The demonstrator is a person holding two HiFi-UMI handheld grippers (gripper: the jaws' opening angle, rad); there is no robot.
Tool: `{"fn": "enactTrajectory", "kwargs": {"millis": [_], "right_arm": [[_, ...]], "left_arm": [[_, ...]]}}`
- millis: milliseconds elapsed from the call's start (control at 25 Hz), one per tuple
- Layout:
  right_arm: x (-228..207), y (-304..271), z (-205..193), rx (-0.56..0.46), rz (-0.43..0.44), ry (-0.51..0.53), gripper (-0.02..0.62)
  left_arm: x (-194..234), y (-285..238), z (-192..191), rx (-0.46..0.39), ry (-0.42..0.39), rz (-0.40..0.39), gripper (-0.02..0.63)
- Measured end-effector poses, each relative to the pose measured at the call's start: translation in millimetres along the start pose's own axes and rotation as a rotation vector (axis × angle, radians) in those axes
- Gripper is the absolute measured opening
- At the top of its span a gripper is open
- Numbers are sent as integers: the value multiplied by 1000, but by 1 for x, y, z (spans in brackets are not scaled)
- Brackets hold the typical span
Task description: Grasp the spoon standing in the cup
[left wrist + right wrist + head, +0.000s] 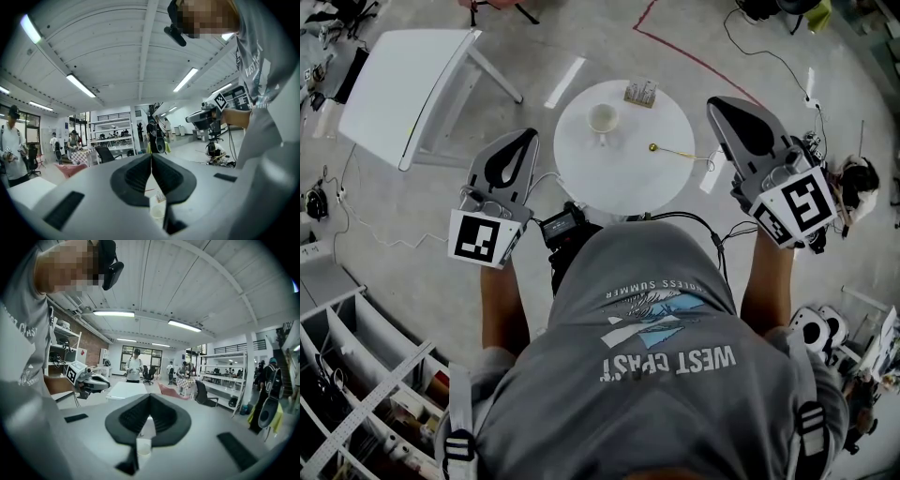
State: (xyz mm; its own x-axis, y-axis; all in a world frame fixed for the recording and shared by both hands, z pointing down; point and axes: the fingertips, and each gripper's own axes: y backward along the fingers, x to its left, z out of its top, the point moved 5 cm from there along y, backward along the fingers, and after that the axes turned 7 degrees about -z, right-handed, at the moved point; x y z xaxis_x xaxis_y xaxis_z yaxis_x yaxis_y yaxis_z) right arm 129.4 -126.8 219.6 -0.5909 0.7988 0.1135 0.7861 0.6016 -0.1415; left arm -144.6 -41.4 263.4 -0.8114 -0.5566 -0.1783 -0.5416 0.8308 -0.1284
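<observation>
- The round table [581,173] sits between your two grippers, which hang just off its edges.
- Your left gripper [525,138] and right gripper [720,105] are both squeezed tight, with nothing in them.
- The cup [602,119] looks empty.
- The spoon [680,153] lies flat, right of the cup. I think it was either taken out already or is still waiting to go in.

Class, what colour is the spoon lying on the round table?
The spoon is gold, seen best in the head view.
</observation>
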Motion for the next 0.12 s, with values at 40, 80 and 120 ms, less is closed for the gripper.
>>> {"fn": "enactTrajectory", "kwargs": {"millis": [40, 80, 120], "right_arm": [[1, -1, 0, 0, 1, -1, 0], [2, -2, 1, 1, 3, -1, 0], [3, -3, 1, 1, 4, -1, 0]], "left_arm": [[0, 1, 0, 0, 1, 0, 9], [1, 1, -1, 1, 1, 0, 9], [1, 2, -1, 2, 2, 0, 9]]}}
